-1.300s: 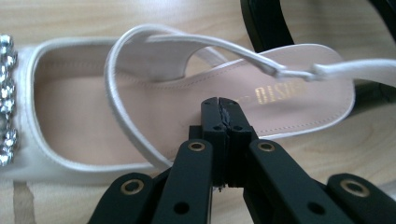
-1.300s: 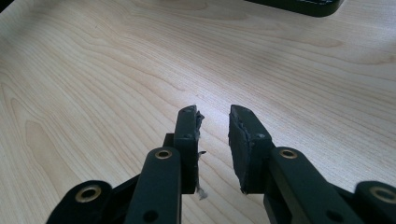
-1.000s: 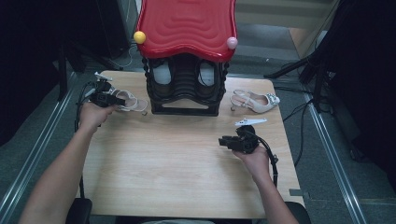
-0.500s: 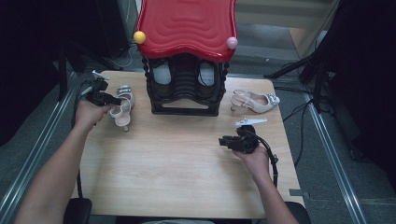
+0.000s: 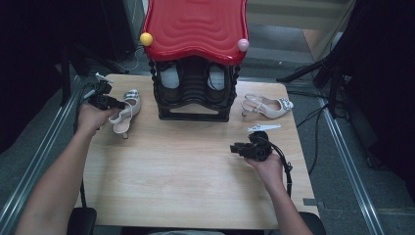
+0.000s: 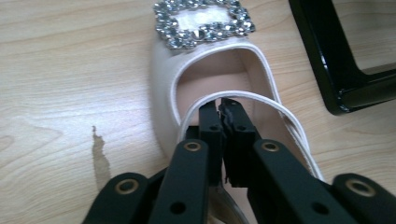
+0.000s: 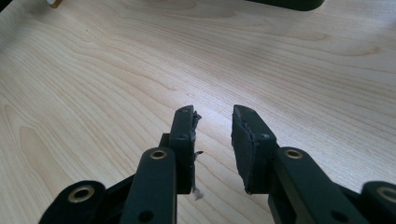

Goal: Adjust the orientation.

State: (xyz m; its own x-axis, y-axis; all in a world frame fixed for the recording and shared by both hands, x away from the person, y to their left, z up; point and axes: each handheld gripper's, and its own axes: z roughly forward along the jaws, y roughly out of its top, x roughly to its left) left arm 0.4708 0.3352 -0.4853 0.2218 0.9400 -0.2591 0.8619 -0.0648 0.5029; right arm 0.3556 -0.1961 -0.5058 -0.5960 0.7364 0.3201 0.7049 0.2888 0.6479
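A white slingback shoe (image 5: 128, 106) with a rhinestone buckle (image 6: 203, 21) rests on the wooden table (image 5: 186, 171) at the left, beside the shoe rack (image 5: 193, 95). My left gripper (image 5: 116, 103) sits at its heel. In the left gripper view the jaws (image 6: 223, 103) are nearly together with the thin heel strap (image 6: 280, 109) caught at their tips. They have just been opening a little. My right gripper (image 5: 235, 148) hovers low over bare table at the right, pointing left. Its jaws (image 7: 212, 116) stand open with nothing between them.
The black rack under a red wavy top (image 5: 195, 24) stands at the back middle with dark shoes inside. A matching white shoe (image 5: 266, 106) lies right of the rack. Bare wood stretches between both hands. Metal rails run along both table sides.
The left hand has turned the white shoe from lying sideways to toe pointing away and brought it down onto the table beside the rack. The right hand has stayed put.
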